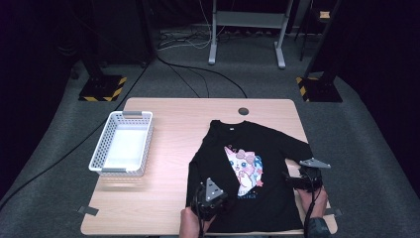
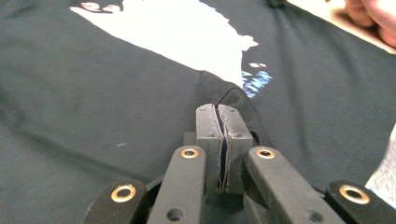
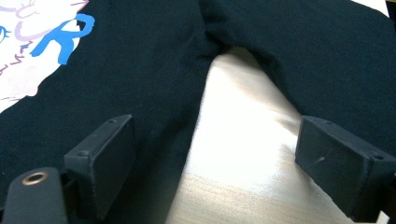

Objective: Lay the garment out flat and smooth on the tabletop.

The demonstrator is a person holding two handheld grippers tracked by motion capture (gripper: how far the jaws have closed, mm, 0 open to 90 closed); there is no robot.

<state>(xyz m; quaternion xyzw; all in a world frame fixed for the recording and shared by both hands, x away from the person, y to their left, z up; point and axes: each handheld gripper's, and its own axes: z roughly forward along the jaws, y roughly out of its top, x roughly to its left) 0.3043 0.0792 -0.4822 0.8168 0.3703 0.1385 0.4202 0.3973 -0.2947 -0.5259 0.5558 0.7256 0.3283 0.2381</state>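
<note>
A white mesh basket [image 1: 121, 144] sits empty toward the left edge of a pale wooden table [image 1: 173, 111], well apart from the work in hand. On the right half, a black T-shirt [image 1: 247, 198] with a cartoon cat print [image 1: 245, 168] lies face up, its collar toward the far edge and its hem at the near edge. The left side of the shirt looks already turned in over the body, its sleeve out of sight, while the right sleeve [image 1: 292, 146] is spread toward the right edge; folding appears begun but far from finished, and nothing has reached the basket. The left gripper [image 2: 223, 140] is clamped on a raised pinch of the shirt's fabric near the print's lower edge. The right gripper [image 3: 215, 161] hangs released, jaws wide, straddling the bare wood between the right sleeve and the shirt's body. Grey carpet, trailing cables [image 1: 198, 74] and stand feet taped in yellow and black [image 1: 101, 89] surround the table in a dark room.
</note>
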